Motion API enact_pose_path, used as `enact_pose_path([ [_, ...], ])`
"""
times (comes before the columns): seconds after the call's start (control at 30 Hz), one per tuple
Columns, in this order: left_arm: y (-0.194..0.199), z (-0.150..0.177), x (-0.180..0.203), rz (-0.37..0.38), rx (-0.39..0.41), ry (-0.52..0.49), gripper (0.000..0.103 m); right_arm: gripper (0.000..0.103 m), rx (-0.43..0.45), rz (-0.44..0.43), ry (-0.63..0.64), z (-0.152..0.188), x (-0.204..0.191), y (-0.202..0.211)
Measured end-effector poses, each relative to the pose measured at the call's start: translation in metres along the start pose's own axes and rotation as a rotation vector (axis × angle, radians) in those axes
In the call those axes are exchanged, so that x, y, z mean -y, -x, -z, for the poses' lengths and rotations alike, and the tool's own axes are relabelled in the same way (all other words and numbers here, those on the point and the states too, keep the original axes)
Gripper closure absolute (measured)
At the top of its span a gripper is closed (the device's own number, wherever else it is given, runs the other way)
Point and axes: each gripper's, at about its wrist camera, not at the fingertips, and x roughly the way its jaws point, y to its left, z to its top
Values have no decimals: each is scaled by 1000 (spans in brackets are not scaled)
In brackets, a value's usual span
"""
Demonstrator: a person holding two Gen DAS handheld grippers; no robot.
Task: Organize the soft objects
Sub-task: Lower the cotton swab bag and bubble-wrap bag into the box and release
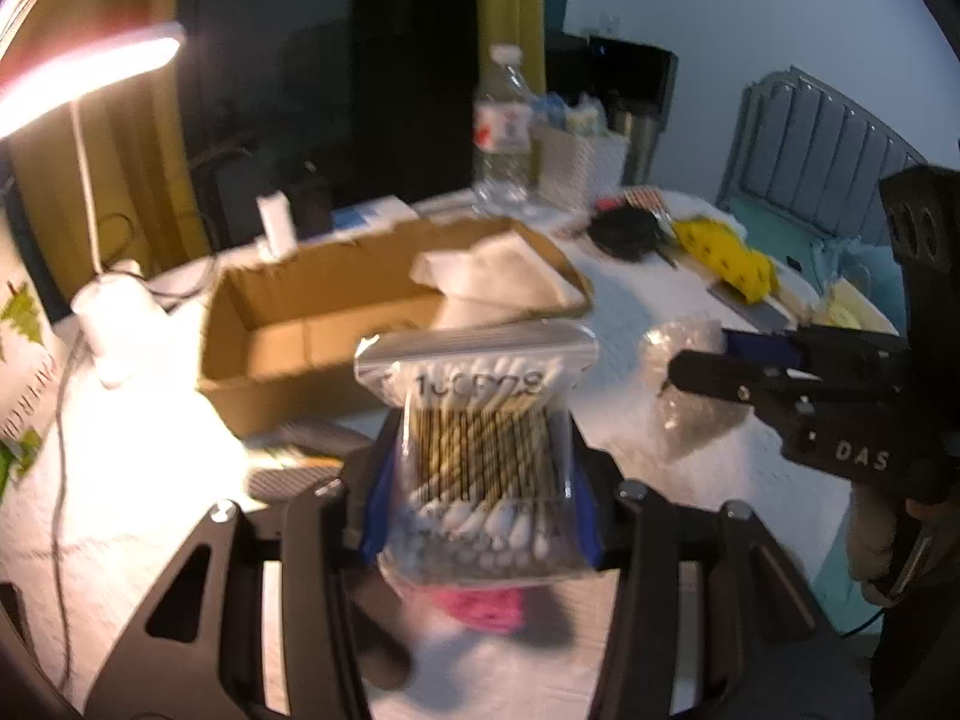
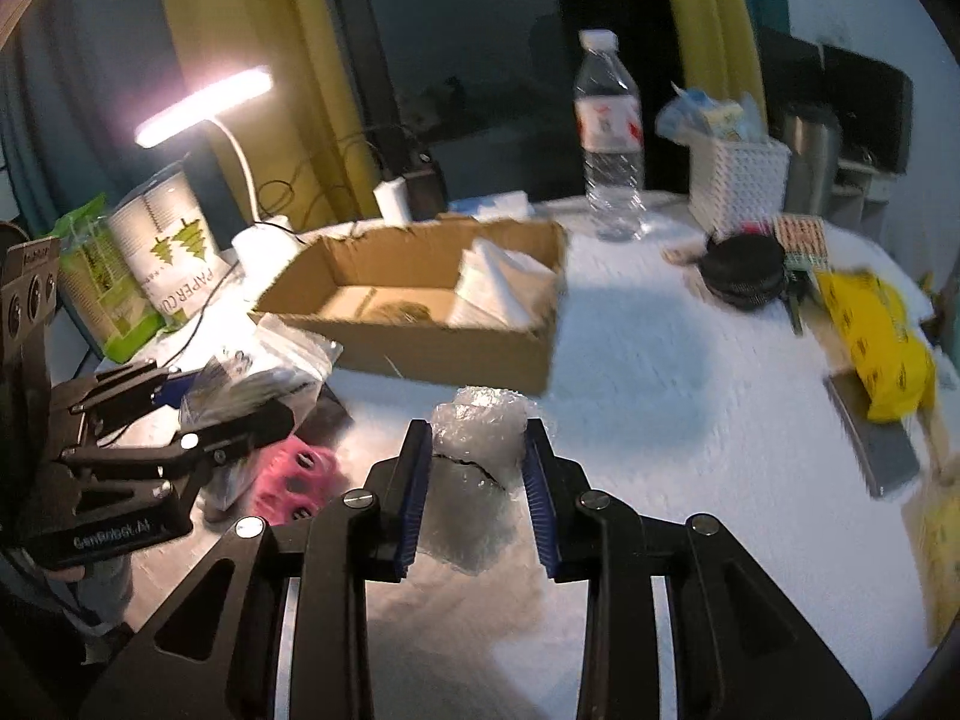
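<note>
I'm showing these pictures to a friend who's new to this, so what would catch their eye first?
Probably the clear zip bag of cotton swabs clamped in the left tool, held up in front of the open cardboard box. Next, the crumpled bubble wrap between the right tool's fingers, resting on the white table. The lit desk lamp glares behind the box.

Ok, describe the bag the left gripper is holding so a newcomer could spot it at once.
Start at the open cardboard box on the white table. Just in front of it, the left gripper is shut on the cotton swab bag: clear, zip-topped, with striped sticks and white tips. The bubble wrap to its right has no sticks inside.
</note>
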Motion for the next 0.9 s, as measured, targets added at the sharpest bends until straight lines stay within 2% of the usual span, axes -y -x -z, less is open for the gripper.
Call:
enact_pose_path([
  [0.23,15,-19,-44,-25,68,25,55,71,28,-11,68,-32,-33,-6],
  [0.5,20,-35,-76,-39,110,52,55,71,39,-28,117,-57,-59,-22],
  [0.9,-4,-52,-107,-28,110,114,55,71,53,-4,156,-87,-71,-52],
])
